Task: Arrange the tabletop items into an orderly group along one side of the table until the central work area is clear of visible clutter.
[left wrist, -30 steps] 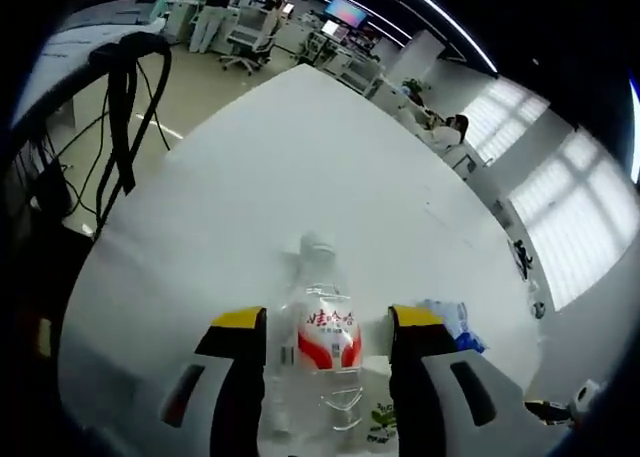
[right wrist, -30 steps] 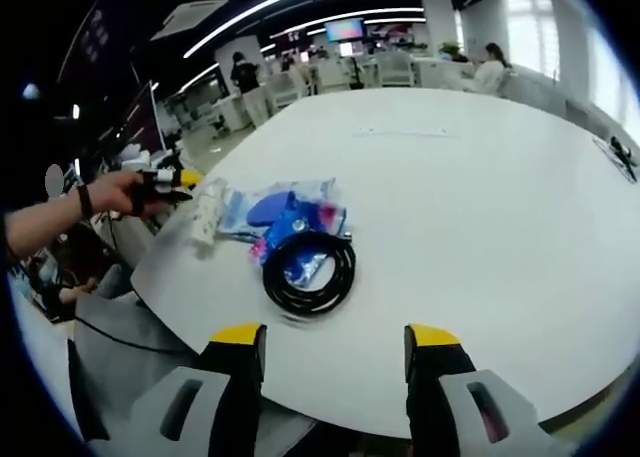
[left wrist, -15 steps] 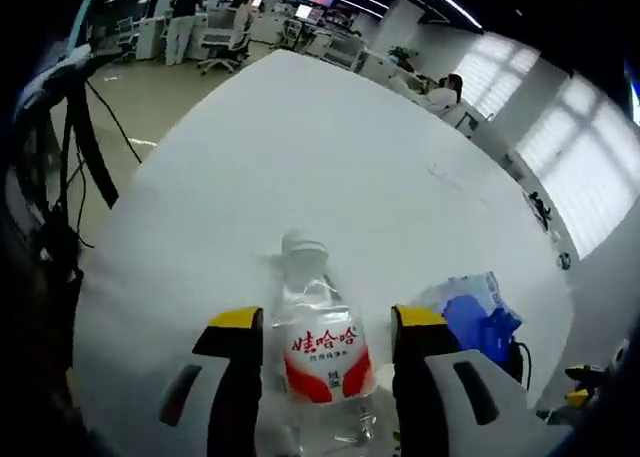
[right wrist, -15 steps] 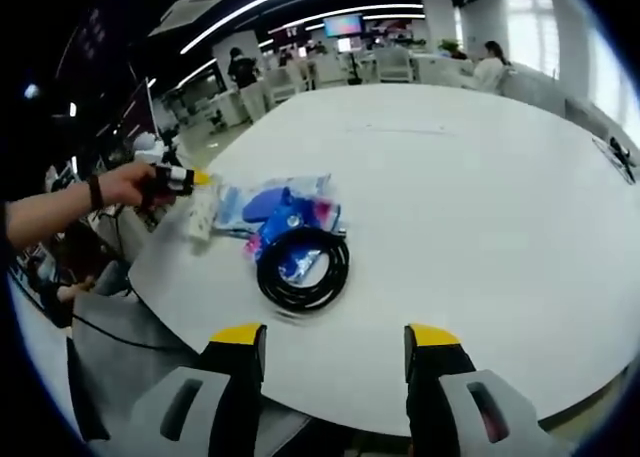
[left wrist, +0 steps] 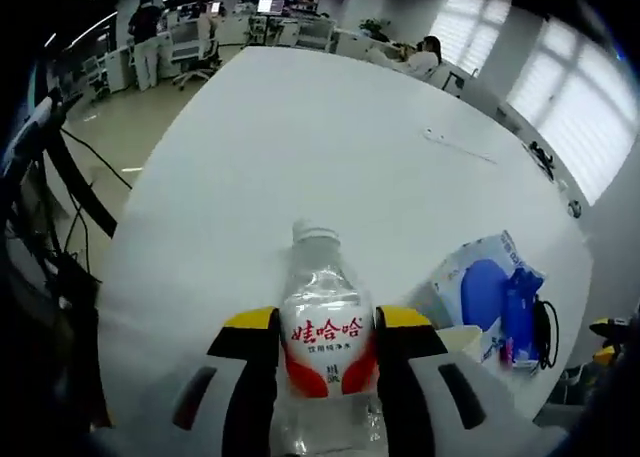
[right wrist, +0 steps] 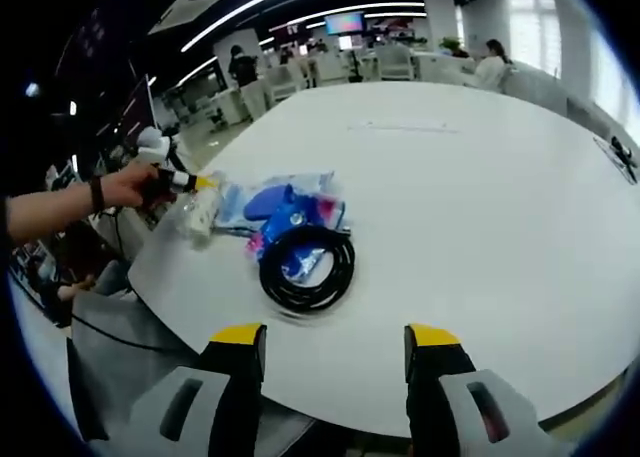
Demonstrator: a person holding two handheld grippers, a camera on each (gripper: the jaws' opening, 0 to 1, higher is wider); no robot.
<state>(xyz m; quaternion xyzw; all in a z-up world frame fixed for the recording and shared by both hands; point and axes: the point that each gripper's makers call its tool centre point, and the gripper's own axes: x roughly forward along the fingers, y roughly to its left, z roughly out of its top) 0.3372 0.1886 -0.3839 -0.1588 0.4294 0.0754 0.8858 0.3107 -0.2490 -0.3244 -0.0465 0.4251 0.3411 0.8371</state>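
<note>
Fingers [left wrist: 252,339] gripping bottle [left wrist: 326,332], white table [left wrist: 300,147], office

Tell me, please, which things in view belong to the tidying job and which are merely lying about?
Job:
water bottle, held in left claw
blue packet
black cable coil
right claw, open

Lying about:
white table
office desks and chairs behind
</note>
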